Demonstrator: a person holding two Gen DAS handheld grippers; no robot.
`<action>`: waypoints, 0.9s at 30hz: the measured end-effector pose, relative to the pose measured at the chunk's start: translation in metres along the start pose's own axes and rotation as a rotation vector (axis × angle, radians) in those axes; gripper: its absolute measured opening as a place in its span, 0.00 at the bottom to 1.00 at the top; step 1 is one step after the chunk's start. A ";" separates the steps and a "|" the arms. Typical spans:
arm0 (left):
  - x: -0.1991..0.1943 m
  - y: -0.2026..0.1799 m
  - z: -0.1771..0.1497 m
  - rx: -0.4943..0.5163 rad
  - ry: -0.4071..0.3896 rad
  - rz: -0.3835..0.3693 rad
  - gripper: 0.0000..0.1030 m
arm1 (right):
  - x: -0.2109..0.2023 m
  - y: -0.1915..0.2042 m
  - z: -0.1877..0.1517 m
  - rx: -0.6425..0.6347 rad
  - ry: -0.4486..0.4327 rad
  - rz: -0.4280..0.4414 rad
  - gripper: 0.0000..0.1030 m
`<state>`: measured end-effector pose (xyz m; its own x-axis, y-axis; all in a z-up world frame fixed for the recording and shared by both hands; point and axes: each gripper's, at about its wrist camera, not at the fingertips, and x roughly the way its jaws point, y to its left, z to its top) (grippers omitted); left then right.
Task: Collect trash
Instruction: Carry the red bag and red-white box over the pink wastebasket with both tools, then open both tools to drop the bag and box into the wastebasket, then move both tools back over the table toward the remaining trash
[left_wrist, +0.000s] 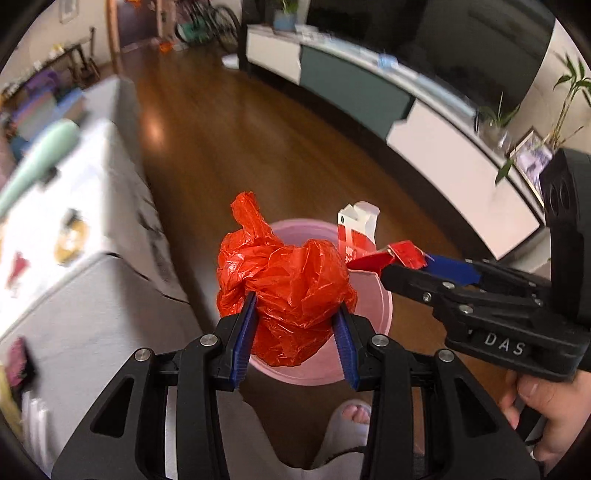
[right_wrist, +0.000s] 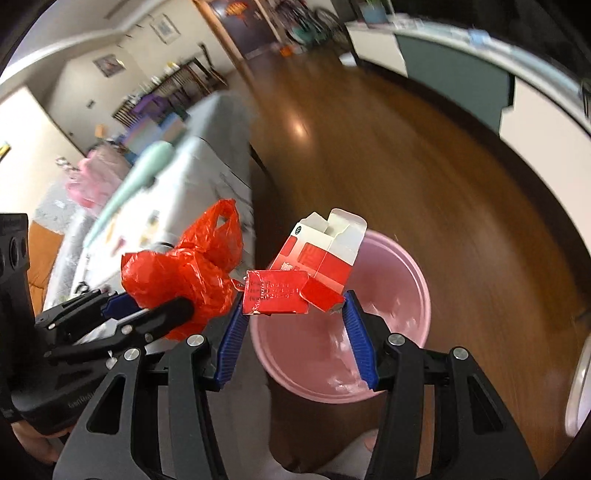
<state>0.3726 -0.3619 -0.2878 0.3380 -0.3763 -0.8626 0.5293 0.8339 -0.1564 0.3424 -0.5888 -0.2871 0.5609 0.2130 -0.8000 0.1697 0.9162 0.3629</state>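
Hovering both loads over the pink bin (right_wrist: 417, 280) | left gripper (left_wrist: 295, 328) pinching red bag (left_wrist: 288, 288); right gripper (right_wrist: 291, 314) clamping torn carton (right_wrist: 317, 258) | positioned so a release probably drops straight in

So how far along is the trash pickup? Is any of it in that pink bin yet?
Nearly at the drop. Done: both pieces are picked up. In hand: the left gripper clamps a crumpled red plastic bag, and the right gripper grips a red-and-white carton, both held above the pink bin. Left: releasing them. The part of the bin's inside that shows looks empty.
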 end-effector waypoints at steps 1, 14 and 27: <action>0.016 -0.001 0.000 -0.004 0.036 -0.013 0.38 | 0.011 -0.005 0.000 -0.005 0.032 -0.016 0.51; 0.096 -0.001 -0.020 -0.001 0.195 -0.007 0.40 | 0.075 -0.034 -0.019 0.028 0.239 0.002 0.57; -0.033 0.025 -0.042 -0.040 0.039 0.004 0.78 | 0.007 0.039 -0.016 -0.065 0.091 0.060 0.88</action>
<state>0.3422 -0.3121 -0.2834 0.3090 -0.3574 -0.8814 0.4964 0.8511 -0.1710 0.3401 -0.5460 -0.2858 0.4921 0.2951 -0.8190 0.0835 0.9205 0.3818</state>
